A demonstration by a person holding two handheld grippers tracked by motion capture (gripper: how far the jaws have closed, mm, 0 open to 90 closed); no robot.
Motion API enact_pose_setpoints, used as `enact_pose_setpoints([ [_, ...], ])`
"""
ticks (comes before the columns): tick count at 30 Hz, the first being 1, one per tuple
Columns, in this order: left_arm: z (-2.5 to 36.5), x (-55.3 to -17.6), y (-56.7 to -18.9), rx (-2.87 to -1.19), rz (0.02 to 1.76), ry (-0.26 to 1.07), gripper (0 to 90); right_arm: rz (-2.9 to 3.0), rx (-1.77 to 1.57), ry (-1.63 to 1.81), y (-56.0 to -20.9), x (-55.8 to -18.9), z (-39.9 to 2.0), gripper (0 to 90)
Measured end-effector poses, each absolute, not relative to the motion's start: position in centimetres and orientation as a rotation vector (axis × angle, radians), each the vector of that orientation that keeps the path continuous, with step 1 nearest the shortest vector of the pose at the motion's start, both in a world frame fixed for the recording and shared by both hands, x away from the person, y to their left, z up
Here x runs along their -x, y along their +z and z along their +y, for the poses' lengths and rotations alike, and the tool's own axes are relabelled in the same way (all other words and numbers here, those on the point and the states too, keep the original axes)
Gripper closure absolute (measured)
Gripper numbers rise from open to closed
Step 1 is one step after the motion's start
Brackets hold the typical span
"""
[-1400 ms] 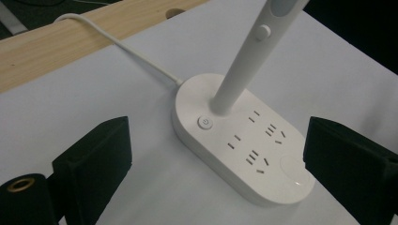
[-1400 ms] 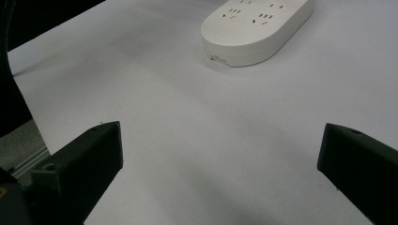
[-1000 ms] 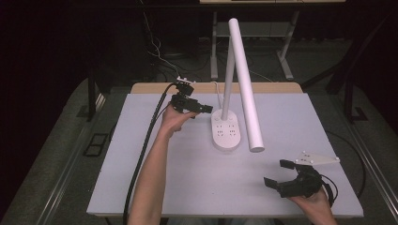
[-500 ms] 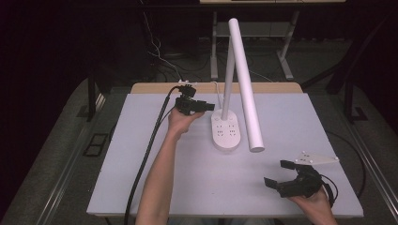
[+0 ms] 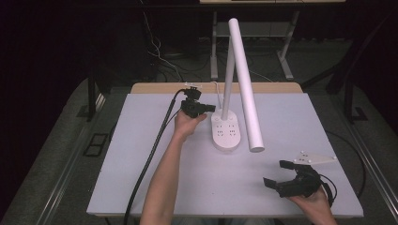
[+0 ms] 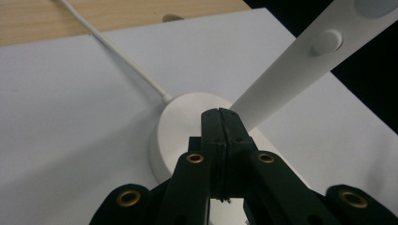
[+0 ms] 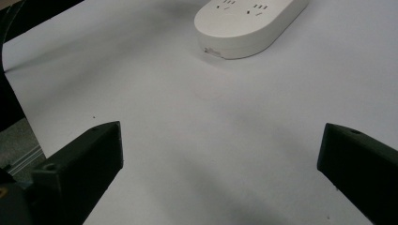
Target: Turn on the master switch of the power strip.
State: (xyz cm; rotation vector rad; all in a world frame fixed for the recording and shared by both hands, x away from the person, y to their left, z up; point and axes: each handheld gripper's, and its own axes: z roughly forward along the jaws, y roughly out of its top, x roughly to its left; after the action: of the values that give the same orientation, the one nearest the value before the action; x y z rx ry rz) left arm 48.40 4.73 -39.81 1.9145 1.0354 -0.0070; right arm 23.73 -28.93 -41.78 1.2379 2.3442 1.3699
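White desk lamp (image 5: 234,93) stands toward the back middle of the bench (image 5: 141,154), on the pale sheet that covers it; a strip of bare wood shows along the far edge. Lamp base (image 5: 226,133) is a flat oval with socket openings on its top face; a slim upright stem rises from its rear end, and the long tubular head slants forward and down over the base's right side, its lower end hanging above the bench surface. A thin white cord (image 6: 117,51) runs from the base's back end toward the wooden edge. Left tool (image 5: 199,108) sits just beside the rear left of the base, low to the bench; in the left gripper view its jaws have just been closing and now meet flat against each other with nothing between them, tips over the rounded end of the base close to where the stem rises. Whether the tips touch the base cannot be told. A thick black cable trails from this tool back along the forearm to the near bench edge. Right tool (image 5: 283,175) rests at the near right of the bench, well apart from the lamp, jaws spread wide and empty; its own view looks across bare sheet to the front end of the base.
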Motion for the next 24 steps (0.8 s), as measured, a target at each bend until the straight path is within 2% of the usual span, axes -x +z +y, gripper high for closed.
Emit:
enact_pose_setpoints([
  [24, 2.7, -48.5, -42.2, -1.959, 1.077, -0.005, 89.9, 2.365, -1.217, 1.367, -41.8, -23.8, -28.9, 0.0],
])
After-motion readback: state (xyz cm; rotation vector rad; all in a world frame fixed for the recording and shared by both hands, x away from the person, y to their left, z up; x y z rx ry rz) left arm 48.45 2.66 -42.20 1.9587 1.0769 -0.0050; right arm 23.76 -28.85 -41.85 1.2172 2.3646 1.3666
